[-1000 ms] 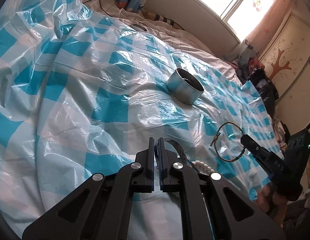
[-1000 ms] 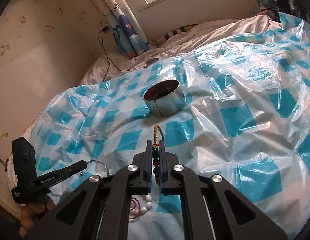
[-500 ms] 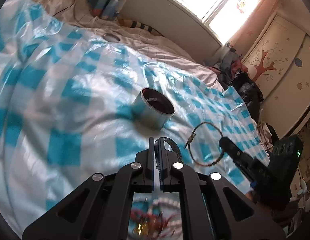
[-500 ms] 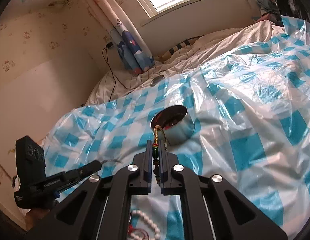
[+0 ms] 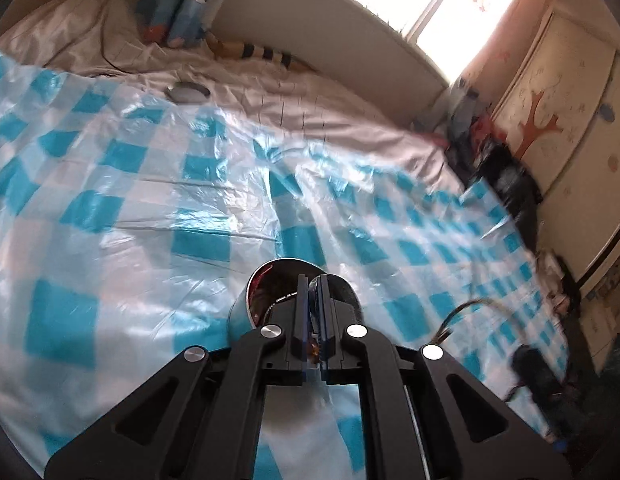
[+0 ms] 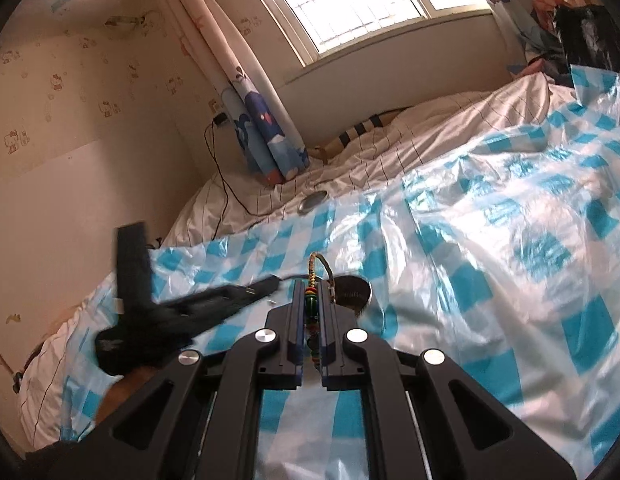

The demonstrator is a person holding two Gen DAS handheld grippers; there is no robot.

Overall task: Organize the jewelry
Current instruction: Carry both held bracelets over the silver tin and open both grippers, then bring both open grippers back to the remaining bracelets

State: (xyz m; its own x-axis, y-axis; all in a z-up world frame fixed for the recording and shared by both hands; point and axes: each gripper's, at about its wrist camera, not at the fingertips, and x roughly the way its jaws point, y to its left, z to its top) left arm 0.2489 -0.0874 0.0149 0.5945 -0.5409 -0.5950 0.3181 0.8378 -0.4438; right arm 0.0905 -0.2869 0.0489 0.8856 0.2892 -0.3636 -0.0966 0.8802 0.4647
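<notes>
Bracelets held over the tin

Left gripper (image 5: 314,312) has its fingers clenched on a thin dark band (image 5: 318,284), the fingertips poised directly above the open mouth of the round metal tin (image 5: 245,304), which stands on the blue-and-white checked plastic sheet (image 5: 157,208) spread over the bed. Reddish pieces show inside the tin, too blurred to identify. Right gripper (image 6: 311,308) is pinched on a beaded bracelet (image 6: 311,304) with green and red beads; its woven loop arches up past the fingertips, just short of the tin's rim. From the left wrist view the bracelet hangs as a dark loop to the right of the tin. A small round metal lid (image 6: 313,201) lies on the white bedsheet, well apart
</notes>
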